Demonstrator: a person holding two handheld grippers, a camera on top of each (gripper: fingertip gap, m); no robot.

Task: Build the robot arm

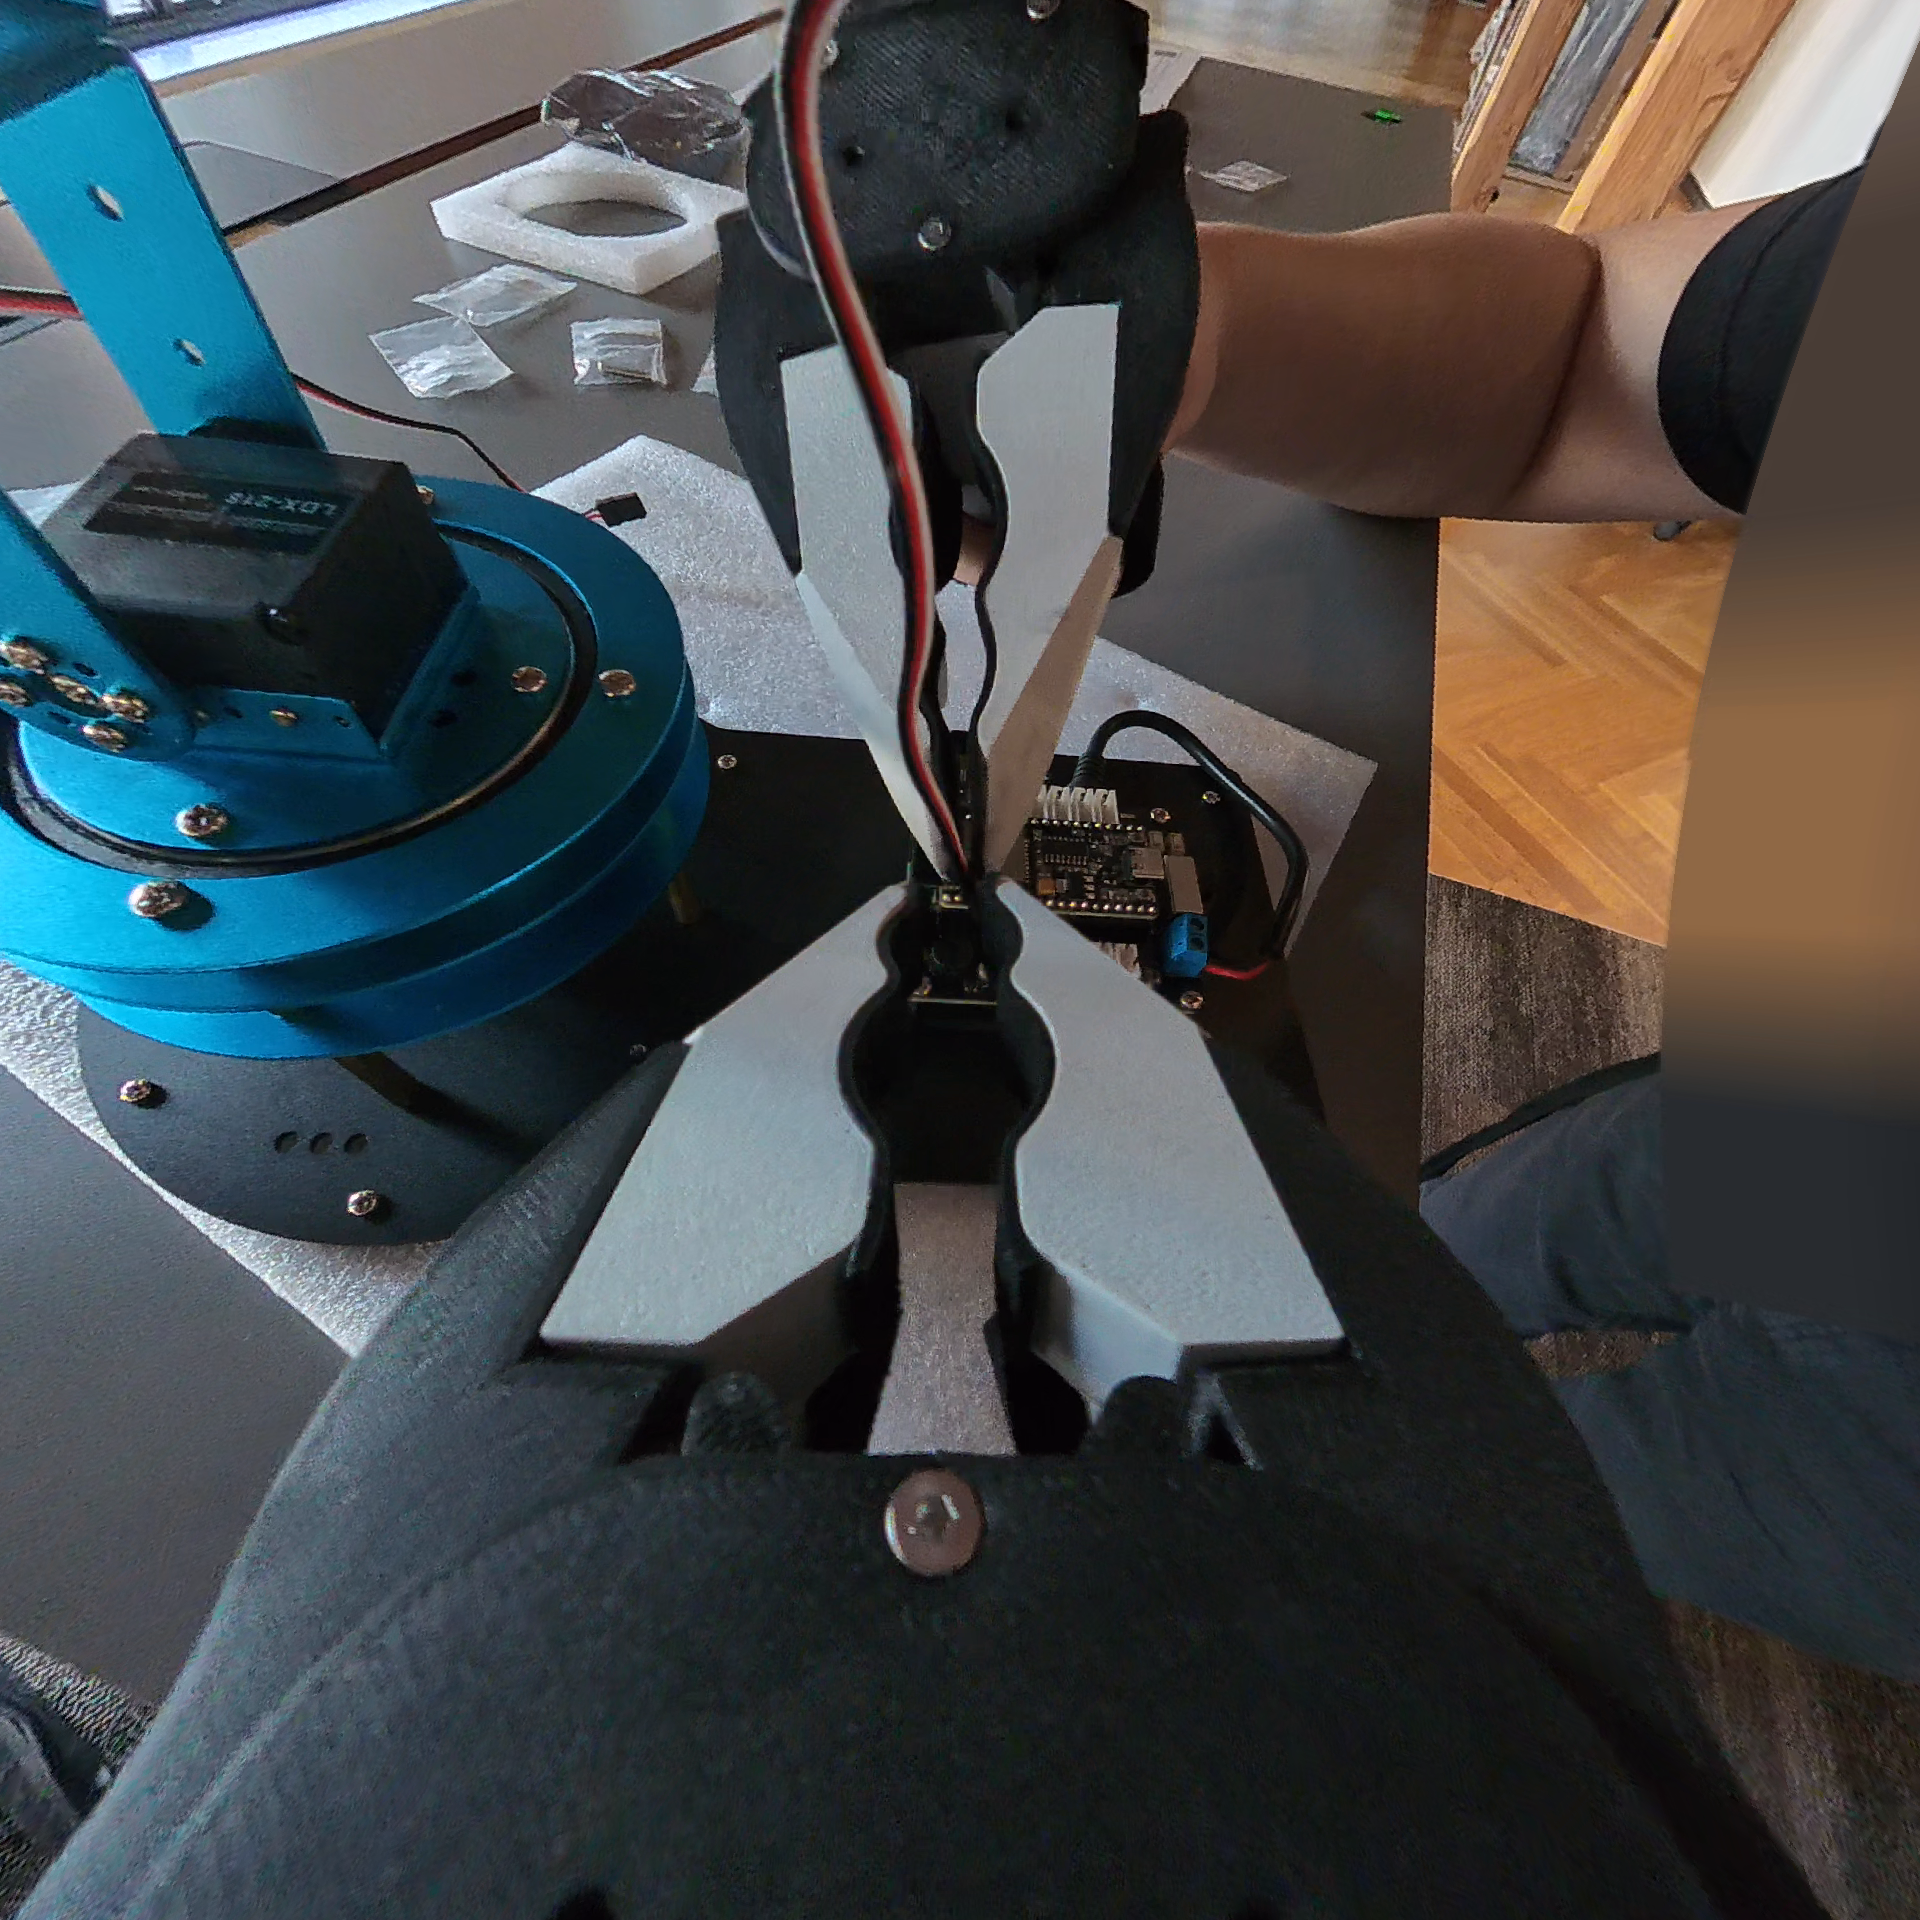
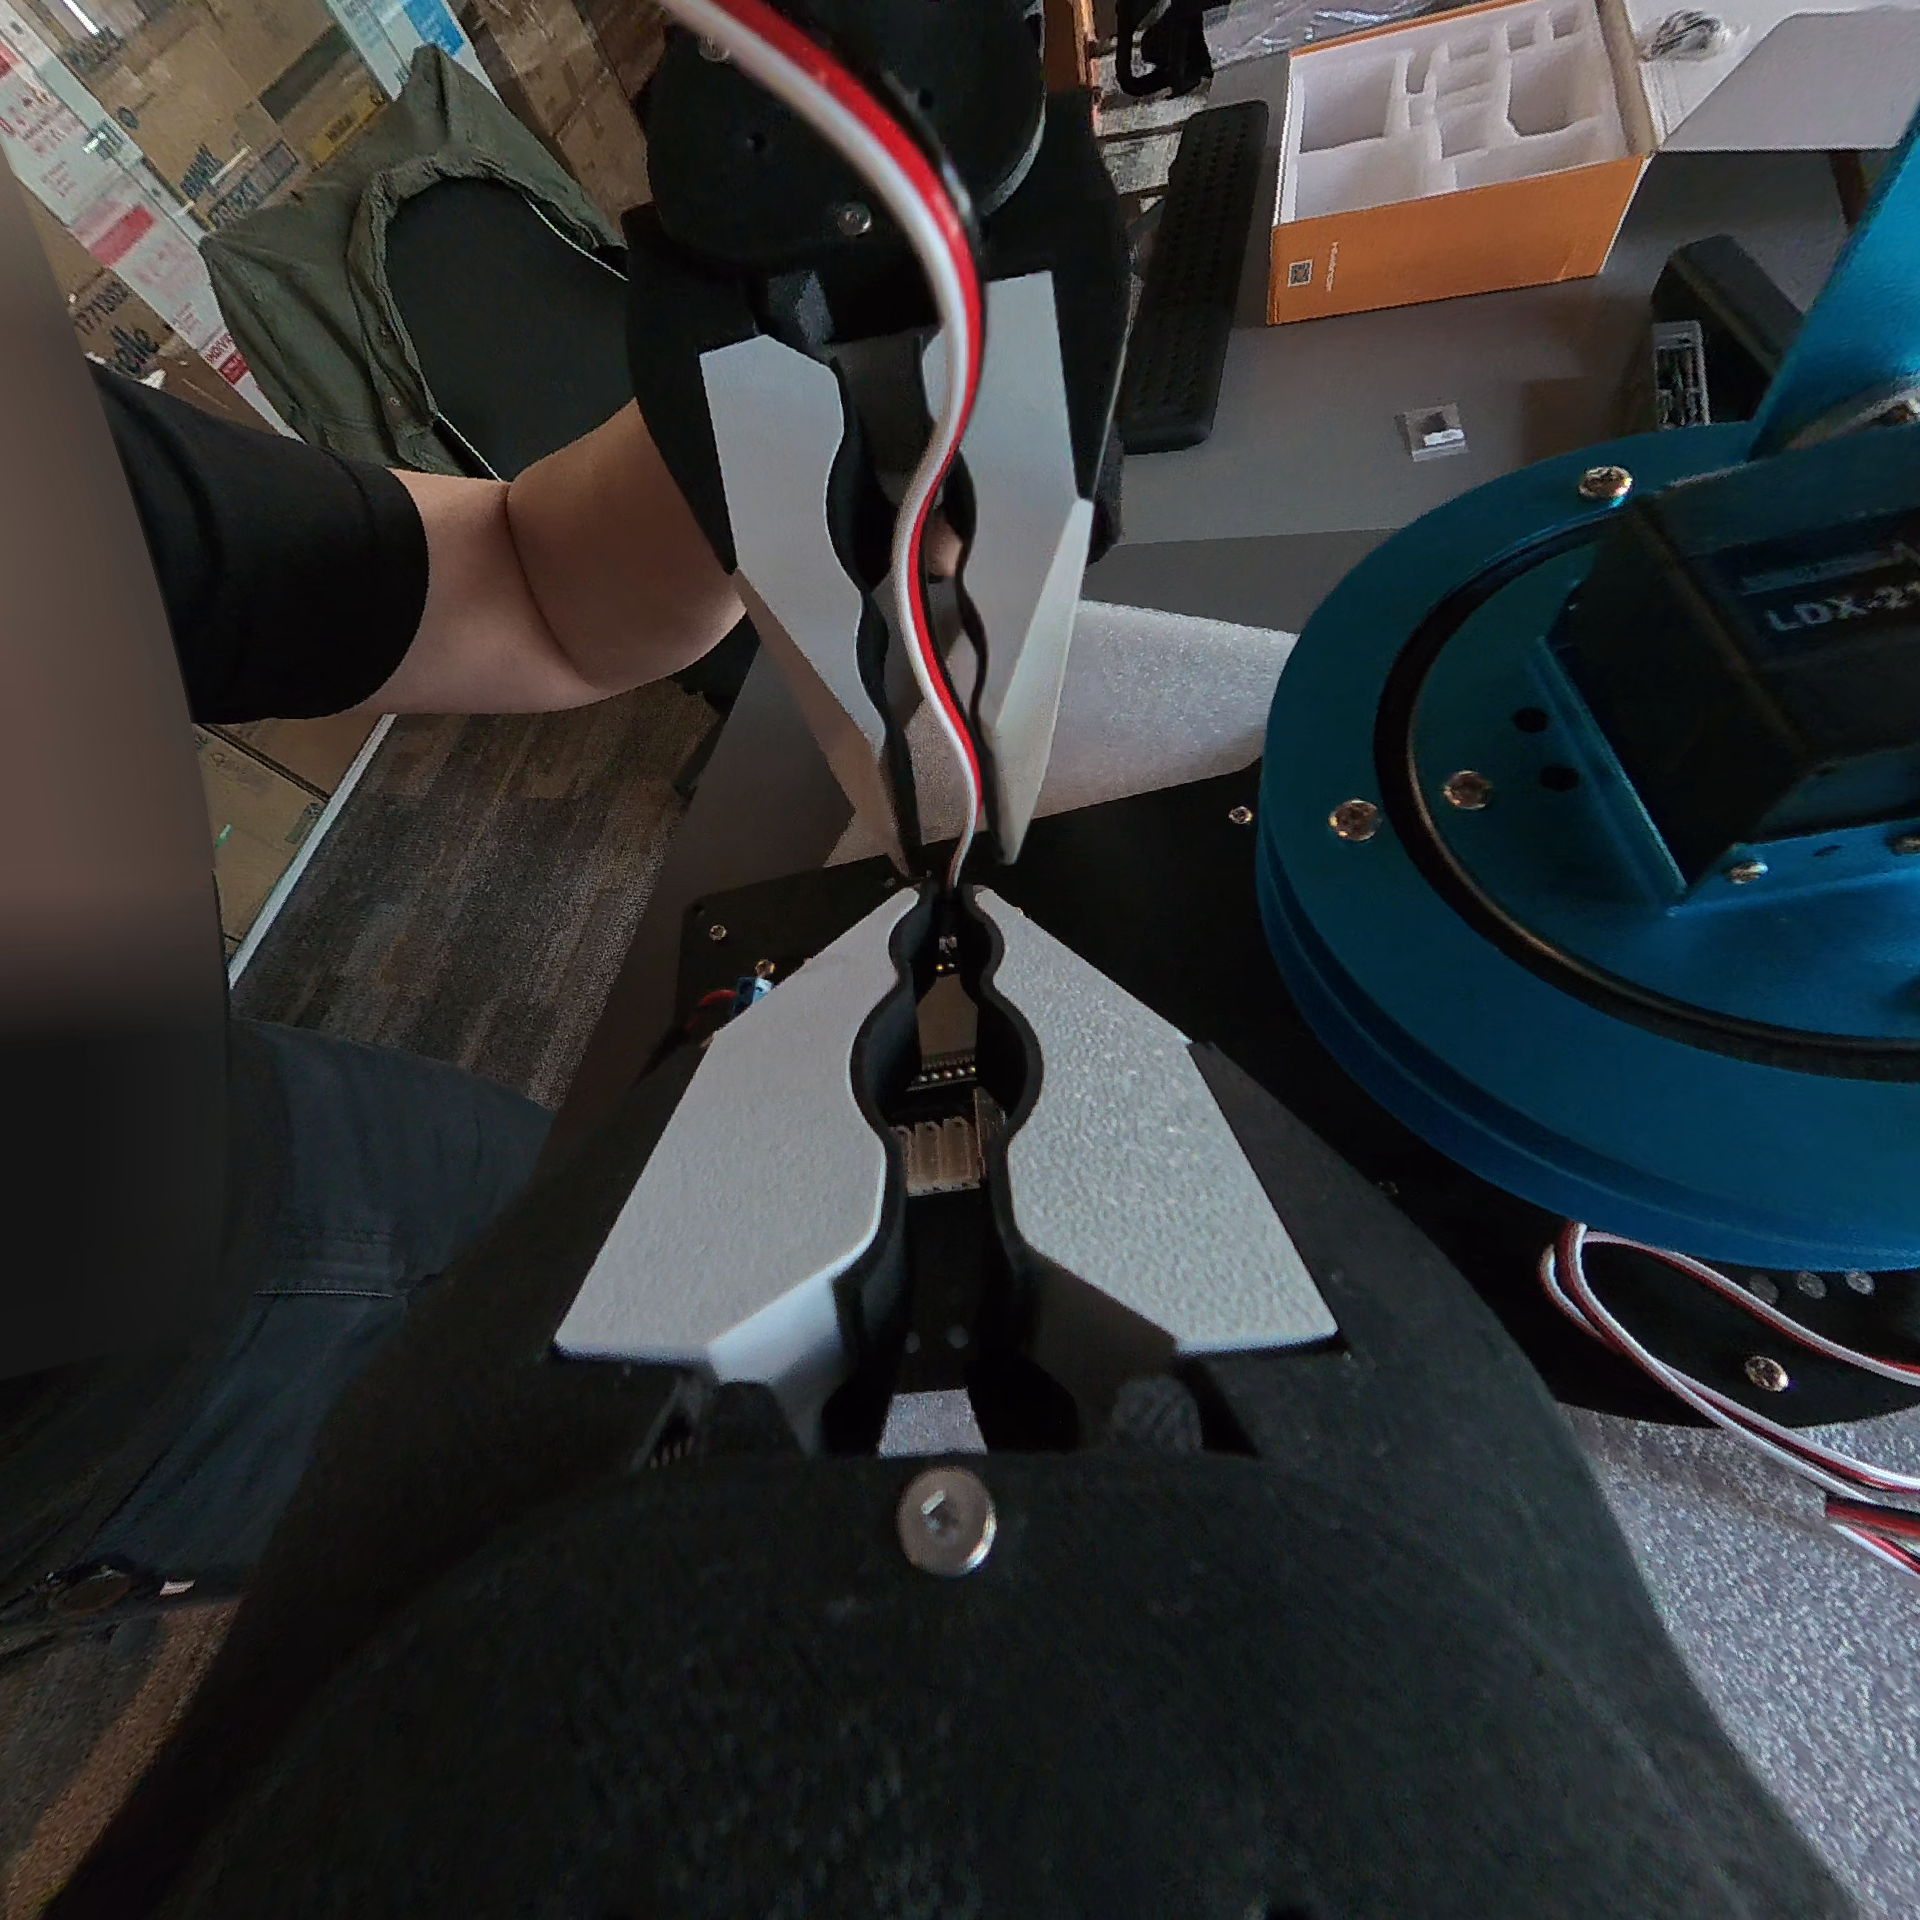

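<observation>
As my two grippers met tip to tip at frame centre over the control board, my left gripper had closed on the black plug to steady it, and my right gripper had pinched the same servo cable.

A dark tabletop carried a white foam sheet — on it sat the black base plate of a blue robot arm kit. Farther back lay a white foam frame, small clear plastic bags and — beyond those — an orange box.

Blue turntable base, red-white-black ribbon cable, orange box
</observation>
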